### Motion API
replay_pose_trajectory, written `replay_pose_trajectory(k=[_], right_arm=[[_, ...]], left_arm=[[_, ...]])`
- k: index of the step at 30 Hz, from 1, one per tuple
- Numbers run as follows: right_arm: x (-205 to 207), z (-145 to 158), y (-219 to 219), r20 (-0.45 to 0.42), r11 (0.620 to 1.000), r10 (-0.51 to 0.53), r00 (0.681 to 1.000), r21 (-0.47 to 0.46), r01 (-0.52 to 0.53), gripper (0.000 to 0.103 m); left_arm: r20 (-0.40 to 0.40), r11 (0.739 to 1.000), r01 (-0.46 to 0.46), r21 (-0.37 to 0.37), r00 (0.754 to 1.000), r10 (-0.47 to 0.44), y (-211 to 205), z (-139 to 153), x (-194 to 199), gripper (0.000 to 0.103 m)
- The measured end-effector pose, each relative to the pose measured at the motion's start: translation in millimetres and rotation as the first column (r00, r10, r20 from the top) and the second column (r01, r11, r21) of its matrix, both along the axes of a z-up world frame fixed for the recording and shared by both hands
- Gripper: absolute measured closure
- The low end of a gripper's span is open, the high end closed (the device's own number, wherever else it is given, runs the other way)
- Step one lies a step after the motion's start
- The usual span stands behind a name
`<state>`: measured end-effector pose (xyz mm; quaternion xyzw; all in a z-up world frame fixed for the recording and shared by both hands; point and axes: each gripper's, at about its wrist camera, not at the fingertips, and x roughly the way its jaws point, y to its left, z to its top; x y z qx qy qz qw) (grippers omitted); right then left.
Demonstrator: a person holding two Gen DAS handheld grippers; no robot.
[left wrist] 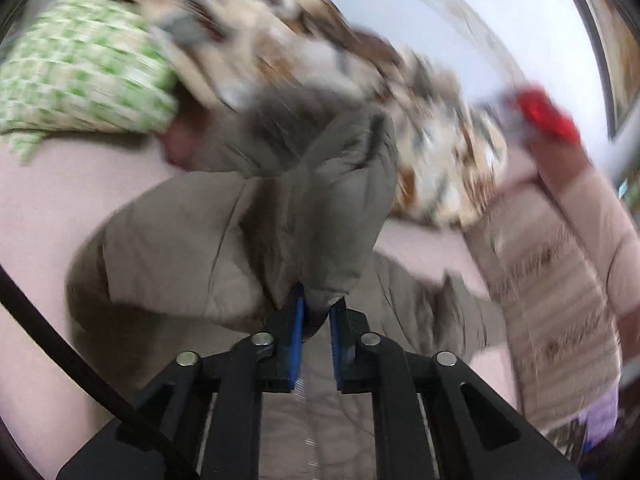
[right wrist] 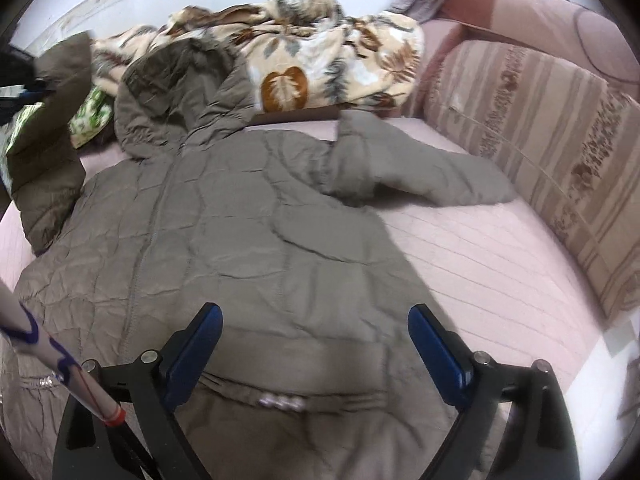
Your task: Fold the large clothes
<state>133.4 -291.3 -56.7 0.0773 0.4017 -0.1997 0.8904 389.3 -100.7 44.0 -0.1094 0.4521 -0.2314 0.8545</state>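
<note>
Pink bed (right wrist: 480, 248) has the taupe puffer jacket (right wrist: 240, 240) spread flat; left claw (left wrist: 318, 312) is clamped on a sleeve cuff (left wrist: 328, 240), lifted for folding inward, right claw (right wrist: 316, 344) gaping empty over the hem; next it probably needs laying across the chest.

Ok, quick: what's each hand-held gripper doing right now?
Left hand-held gripper: shut on the jacket sleeve.
Right hand-held gripper: open, empty, over the jacket.

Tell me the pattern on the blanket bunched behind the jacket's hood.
Cream blanket printed with brown and grey-green leaves; clearest in the right wrist view.
</note>
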Motion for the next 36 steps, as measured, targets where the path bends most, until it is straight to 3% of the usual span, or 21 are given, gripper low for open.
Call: replay_pose_trajectory(k=[3, 6, 9, 13, 18, 25, 26, 28, 29, 31, 34, 36], right_arm=[[-13, 0, -19, -0.005, 0.999, -0.036, 0.999, 0.02, 0.037, 0.007], [-22, -1, -38, -0.009, 0.996, -0.07, 0.998, 0.054, 0.07, 0.007], [-28, 2, -53, 0.006, 0.993, -0.085, 0.996, 0.083, 0.084, 0.006], [-18, 9, -62, 0.033, 0.989, -0.048, 0.998, 0.143, 0.043, 0.006], [44, -1, -64, 0.053, 0.951, 0.048, 0.997, 0.303, -0.061, 0.006], [177, -54, -66, -0.054, 0.923, 0.041, 0.998, 0.385, -0.017, 0.006], [192, -63, -68, -0.078, 0.913, 0.033, 0.996, 0.409, 0.002, 0.01], [208, -73, -72, -0.09, 0.879, 0.019, 0.996, 0.476, 0.027, 0.048], [215, -76, -75, -0.095, 0.858, 0.016, 0.995, 0.512, 0.035, 0.076], [217, -77, -83, -0.095, 0.847, -0.03, 0.995, 0.526, 0.075, 0.079], [217, -77, -91, -0.134, 0.883, -0.071, 0.988, 0.452, 0.125, 0.08], [207, -65, -96, -0.112, 0.885, -0.041, 0.993, 0.456, 0.088, 0.078]], left_arm=[[0.008, 0.99, 0.056, 0.126, 0.998, -0.057, -50, -34, -20, 0.067], [0.011, 0.975, 0.089, 0.205, 0.996, -0.093, -70, -52, -48, 0.063], [0.023, 0.969, 0.099, 0.227, 0.994, -0.107, -57, -52, -81, 0.053], [0.071, 0.956, -0.03, 0.292, 0.997, 0.01, -10, -49, -123, 0.041], [0.067, 0.943, -0.159, 0.293, 0.987, 0.145, 50, -51, -170, 0.04], [-0.009, 0.926, -0.253, 0.281, 0.964, 0.266, 102, -70, -221, 0.04], [-0.015, 0.925, -0.262, 0.277, 0.961, 0.276, 104, -72, -225, 0.04], [-0.023, 0.919, -0.275, 0.282, 0.956, 0.293, 108, -77, -233, 0.04], [-0.024, 0.916, -0.277, 0.29, 0.955, 0.296, 108, -80, -235, 0.04], [-0.026, 0.912, -0.273, 0.306, 0.955, 0.295, 106, -82, -239, 0.04], [-0.031, 0.92, -0.258, 0.297, 0.96, 0.279, 100, -80, -245, 0.04], [-0.023, 0.923, -0.251, 0.293, 0.963, 0.269, 94, -75, -248, 0.04]])
